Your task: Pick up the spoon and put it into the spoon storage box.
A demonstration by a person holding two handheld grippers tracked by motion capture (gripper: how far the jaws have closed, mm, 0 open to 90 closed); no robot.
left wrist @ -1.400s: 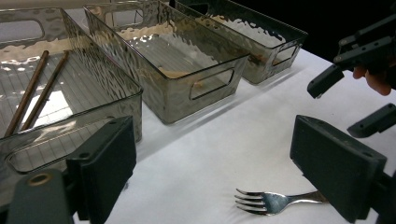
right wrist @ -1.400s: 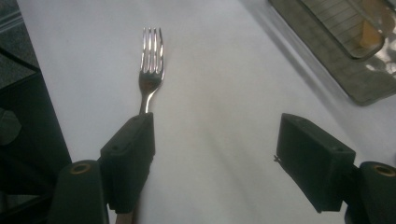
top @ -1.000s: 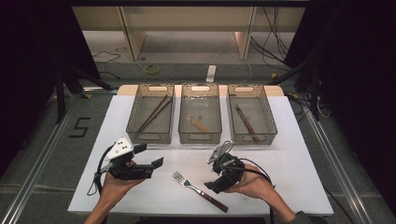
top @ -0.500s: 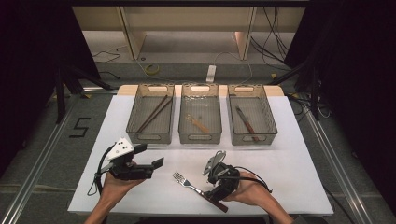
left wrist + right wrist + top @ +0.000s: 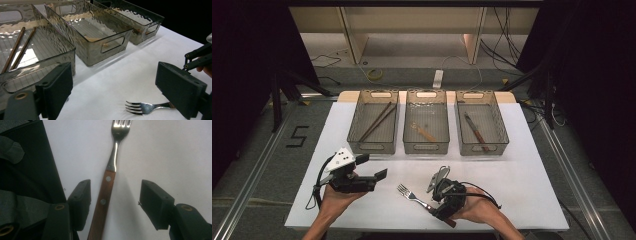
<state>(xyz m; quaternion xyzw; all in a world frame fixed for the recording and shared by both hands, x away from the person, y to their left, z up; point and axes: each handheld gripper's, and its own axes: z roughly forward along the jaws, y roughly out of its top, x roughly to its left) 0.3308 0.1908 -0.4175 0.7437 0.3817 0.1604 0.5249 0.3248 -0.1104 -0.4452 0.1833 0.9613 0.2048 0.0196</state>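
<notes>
Right gripper [image 5: 113, 205] jaws, just closing, are set astride the fork [image 5: 106, 192] handle near the tabletop's [image 5: 522, 165] front edge, not yet pressing it.

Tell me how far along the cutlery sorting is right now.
Done: chopsticks lie in the left bin, a wooden utensil in the middle bin, a knife in the right bin. In hand: the right tongs straddle the fork's wooden handle, closing in but not yet pressing it. Left: grip, lift and bin it. The left tongs wait open.
</notes>
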